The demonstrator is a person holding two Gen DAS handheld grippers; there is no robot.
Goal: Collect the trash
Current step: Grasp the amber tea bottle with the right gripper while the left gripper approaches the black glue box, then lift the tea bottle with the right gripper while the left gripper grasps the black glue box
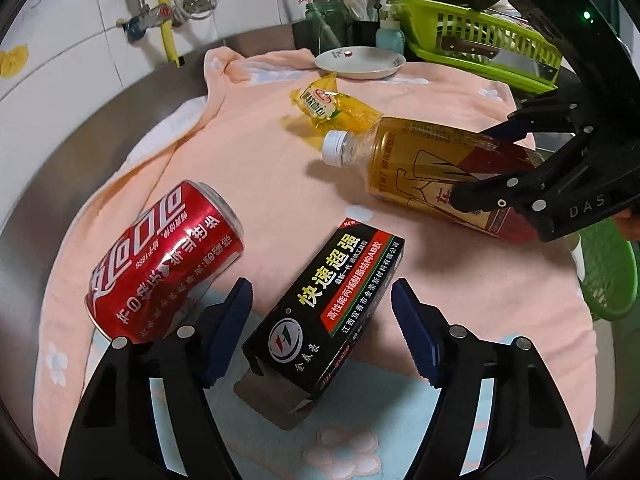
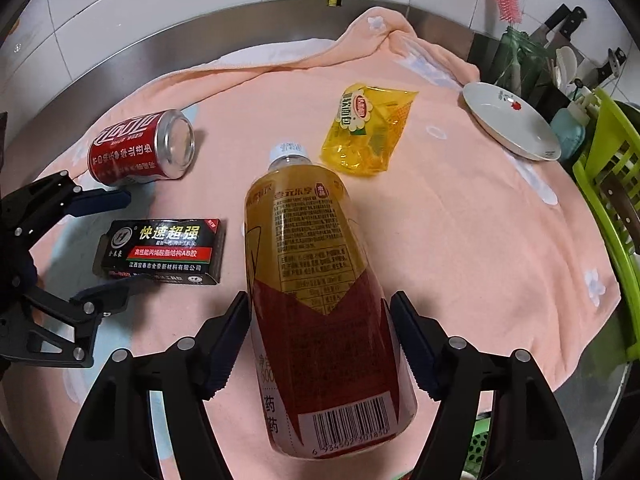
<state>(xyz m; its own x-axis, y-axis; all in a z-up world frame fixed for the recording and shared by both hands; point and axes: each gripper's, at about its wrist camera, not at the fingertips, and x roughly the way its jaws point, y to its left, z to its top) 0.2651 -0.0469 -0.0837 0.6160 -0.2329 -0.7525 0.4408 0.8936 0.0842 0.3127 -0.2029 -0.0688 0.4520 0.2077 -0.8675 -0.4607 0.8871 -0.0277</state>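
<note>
Right hand-held gripper (image 2: 320, 344) clamps the bottle (image 2: 316, 280); left hand-held gripper (image 1: 322, 336), wide, should center on the box (image 1: 328, 312) beside the can (image 1: 168, 256), then close squarely.

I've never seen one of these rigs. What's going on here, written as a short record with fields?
Setting: kitchen counter covered with a pink towel
Left gripper: open, its fingers either side of a black box, not closed on it
Right gripper: around the lower half of a tea bottle; whether the pads press it, I cannot tell
Other trash: red can lying on its side, yellow wrapper
Nearby: white plate, green rack
</note>
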